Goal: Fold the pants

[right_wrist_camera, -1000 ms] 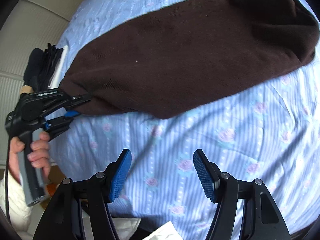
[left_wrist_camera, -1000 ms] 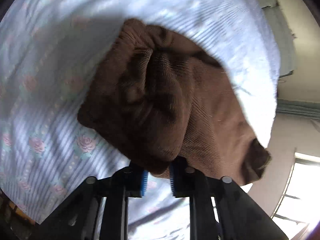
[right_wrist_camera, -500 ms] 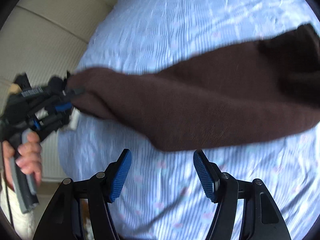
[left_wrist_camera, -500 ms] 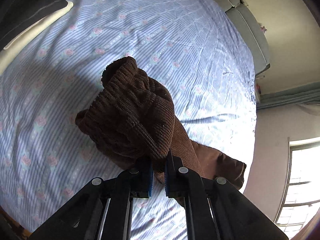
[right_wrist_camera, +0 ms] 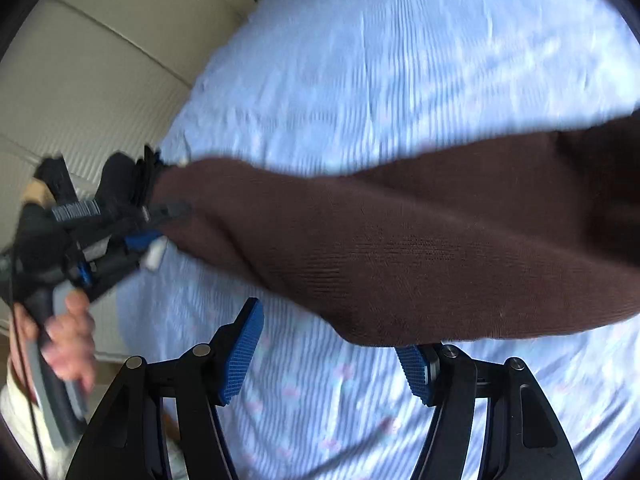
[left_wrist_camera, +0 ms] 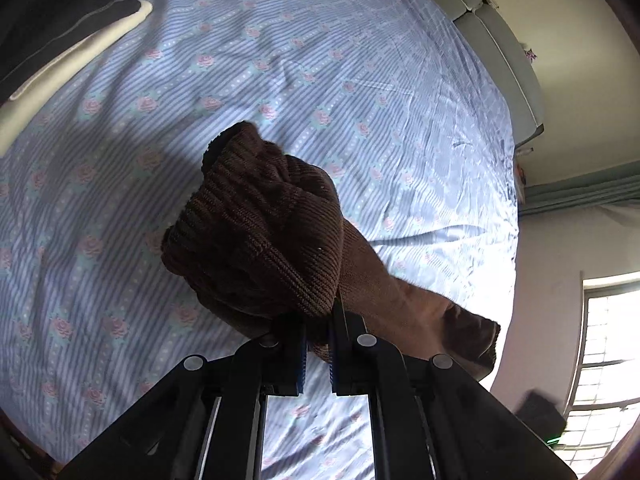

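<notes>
Bed sheet [left_wrist_camera: 400,92], pale blue with stripes and pink roses: it fills both views and serves as the folding surface. A cream padded headboard [right_wrist_camera: 100,60] lies at the far left of the right wrist view.

Brown knit pants [right_wrist_camera: 420,248]: lifted off the sheet at one end and stretched as a long band across the right wrist view, from the left gripper at left to the frame edge at right, where the far end is cut off. In the left wrist view the ribbed end is bunched in a lump directly above the clamping fingers, and the rest trails off to the near right toward the sheet's edge.

Dark folded garments [left_wrist_camera: 60,12]: a stack at the far left corner on a cream cloth, well apart from the pants.

Left gripper [left_wrist_camera: 318,354]: fingers pressed together, pinching the ribbed end of the pants; in the right wrist view it is seen gripped by a bare hand.

Right gripper [right_wrist_camera: 332,354]: fingers spread wide and holding nothing; the pants hang just above and partly cover the right pad.

Progress, as judged: early. No flat fold is visible; the garment is only being held up and drawn out. Laying it flat, doubling it over and smoothing it appear to remain.
</notes>
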Tool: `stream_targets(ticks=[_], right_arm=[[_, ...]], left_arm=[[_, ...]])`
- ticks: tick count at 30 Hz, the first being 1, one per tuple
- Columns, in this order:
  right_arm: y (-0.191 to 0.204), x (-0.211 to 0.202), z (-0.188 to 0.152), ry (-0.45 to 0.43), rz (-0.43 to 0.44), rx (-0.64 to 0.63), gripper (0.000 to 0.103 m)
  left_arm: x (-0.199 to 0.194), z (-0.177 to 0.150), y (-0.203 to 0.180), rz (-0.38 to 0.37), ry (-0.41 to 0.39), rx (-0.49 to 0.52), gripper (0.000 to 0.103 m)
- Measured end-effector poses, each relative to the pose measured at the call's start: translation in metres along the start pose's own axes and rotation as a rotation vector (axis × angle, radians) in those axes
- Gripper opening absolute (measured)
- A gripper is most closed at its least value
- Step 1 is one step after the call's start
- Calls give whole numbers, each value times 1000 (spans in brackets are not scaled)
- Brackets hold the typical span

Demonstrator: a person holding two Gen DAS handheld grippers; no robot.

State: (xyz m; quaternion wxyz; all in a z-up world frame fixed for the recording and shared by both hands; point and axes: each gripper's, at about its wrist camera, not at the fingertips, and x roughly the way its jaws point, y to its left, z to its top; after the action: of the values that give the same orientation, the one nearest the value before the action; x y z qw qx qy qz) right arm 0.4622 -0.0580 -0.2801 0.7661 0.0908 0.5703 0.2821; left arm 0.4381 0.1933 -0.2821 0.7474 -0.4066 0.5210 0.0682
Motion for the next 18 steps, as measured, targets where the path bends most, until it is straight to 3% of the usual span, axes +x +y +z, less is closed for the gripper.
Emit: stream_targets(ticks=[2, 5, 9, 12, 15, 16, 17, 18], right_arm=[[7, -14, 7, -57, -6, -38, 66], [7, -5, 13, -25, -44, -106, 66], [-9, 1, 13, 14, -30, -35, 63], [-9, -9, 7, -30, 14, -19, 63], [-12, 20, 4, 72, -8, -38, 63], [-16, 29, 2, 101, -19, -29, 60], [-19, 37, 0, 133, -33, -17, 47], [-23, 38, -4, 162, -56, -2, 25]], left_arm=[[0, -4, 9, 2, 8, -19, 10], [1, -14, 25, 9, 35, -46, 10], [4, -32, 39, 24, 60, -66, 10], [6, -39, 47, 29, 68, -86, 10], [8, -42, 51, 42, 80, -89, 10], [9, -43, 51, 45, 84, -85, 10], [8, -46, 51, 52, 88, -74, 10], [6, -51, 52, 51, 93, -59, 10]])
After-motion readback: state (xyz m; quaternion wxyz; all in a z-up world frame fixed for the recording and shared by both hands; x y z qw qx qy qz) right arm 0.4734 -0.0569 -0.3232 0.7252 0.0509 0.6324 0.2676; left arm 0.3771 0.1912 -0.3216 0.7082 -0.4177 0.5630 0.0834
